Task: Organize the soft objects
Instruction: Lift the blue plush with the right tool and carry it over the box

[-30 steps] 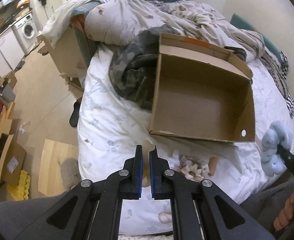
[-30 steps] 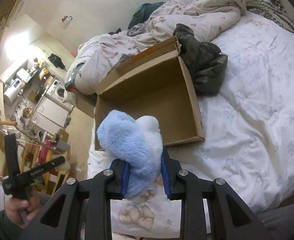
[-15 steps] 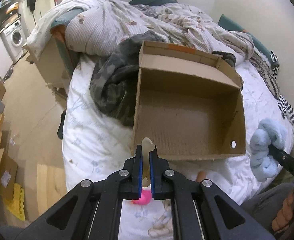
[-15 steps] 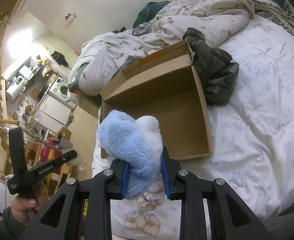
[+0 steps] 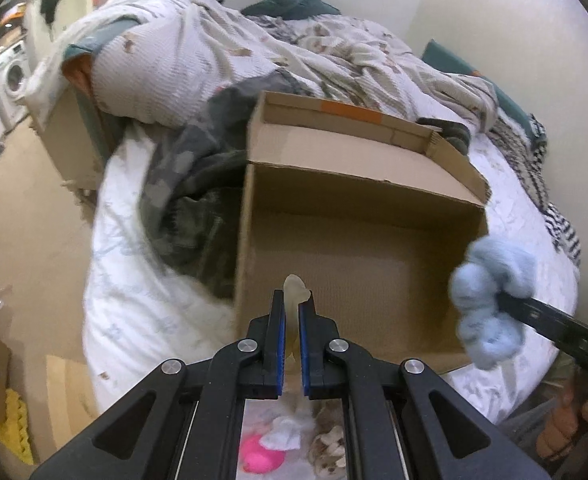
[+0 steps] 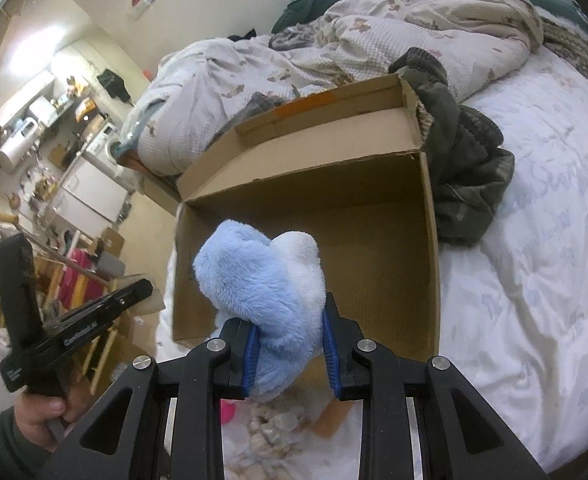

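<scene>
On the bed (image 5: 134, 312), an open cardboard box (image 5: 358, 216) sits on the white sheet, its flap raised on the far side. The left gripper (image 5: 292, 312) hangs over the box's near wall, its jaws nearly closed on a thin pale toy (image 5: 294, 286) that sticks out past the tips. The right gripper (image 6: 290, 332) is held over the box's near edge, jaws narrow and clamped on a fluffy blue plush (image 6: 262, 280). In the left view the plush (image 5: 490, 296) is at the box's right wall. A dark jacket (image 6: 466, 168) lies against the box's side, with a rumpled duvet (image 5: 214, 48) beyond. A pink toy (image 5: 260, 456) lies on the sheet just beneath the left gripper.
</scene>
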Available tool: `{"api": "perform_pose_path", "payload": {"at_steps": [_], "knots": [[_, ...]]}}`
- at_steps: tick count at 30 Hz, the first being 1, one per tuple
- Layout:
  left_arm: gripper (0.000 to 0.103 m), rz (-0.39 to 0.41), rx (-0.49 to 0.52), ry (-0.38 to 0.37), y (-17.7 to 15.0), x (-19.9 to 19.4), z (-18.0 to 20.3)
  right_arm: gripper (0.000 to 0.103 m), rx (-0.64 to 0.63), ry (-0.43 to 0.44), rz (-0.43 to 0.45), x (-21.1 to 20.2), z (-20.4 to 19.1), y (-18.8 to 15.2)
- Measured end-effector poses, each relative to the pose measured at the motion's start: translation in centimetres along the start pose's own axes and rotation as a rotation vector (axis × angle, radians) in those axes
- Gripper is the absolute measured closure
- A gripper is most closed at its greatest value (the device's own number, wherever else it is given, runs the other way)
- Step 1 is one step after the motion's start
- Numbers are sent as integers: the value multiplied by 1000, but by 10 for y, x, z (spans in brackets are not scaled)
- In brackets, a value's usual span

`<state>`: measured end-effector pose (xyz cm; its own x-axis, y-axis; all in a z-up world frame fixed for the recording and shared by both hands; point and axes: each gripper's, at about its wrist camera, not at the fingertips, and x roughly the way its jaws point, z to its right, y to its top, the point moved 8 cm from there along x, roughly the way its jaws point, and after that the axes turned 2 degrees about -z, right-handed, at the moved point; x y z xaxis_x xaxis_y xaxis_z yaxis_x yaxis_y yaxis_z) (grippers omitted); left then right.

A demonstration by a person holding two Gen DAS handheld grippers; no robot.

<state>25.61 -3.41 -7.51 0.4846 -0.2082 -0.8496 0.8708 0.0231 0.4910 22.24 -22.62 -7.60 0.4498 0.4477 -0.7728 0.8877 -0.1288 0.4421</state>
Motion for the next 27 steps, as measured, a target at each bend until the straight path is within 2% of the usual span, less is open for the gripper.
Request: {"api": "perform_pose_path", "payload": {"at_steps": [2, 6, 10, 14, 19, 23, 27], "knots": [[97, 7, 10, -60, 0, 8, 7, 74, -4, -23, -12, 10, 3, 4], [97, 7, 26, -92, 1, 24, 17, 74, 16, -59, -22, 28, 15, 4], [97, -12, 35, -61, -4, 38, 19, 73, 63, -82, -69, 46, 29, -6], [96, -26, 38, -38, -7, 47, 16, 73, 35, -120, -115, 60, 33, -15], [96, -45, 33, 17, -10, 55, 9, 73, 23, -164, -138, 69, 39, -19], [96, -69, 22, 24, -15, 62, 4, 73, 13, -178, -147, 73, 39, -18], [90, -85, 21, 41, -19, 65, 2, 72, -1, -179, -152, 78, 34, -15]]}}
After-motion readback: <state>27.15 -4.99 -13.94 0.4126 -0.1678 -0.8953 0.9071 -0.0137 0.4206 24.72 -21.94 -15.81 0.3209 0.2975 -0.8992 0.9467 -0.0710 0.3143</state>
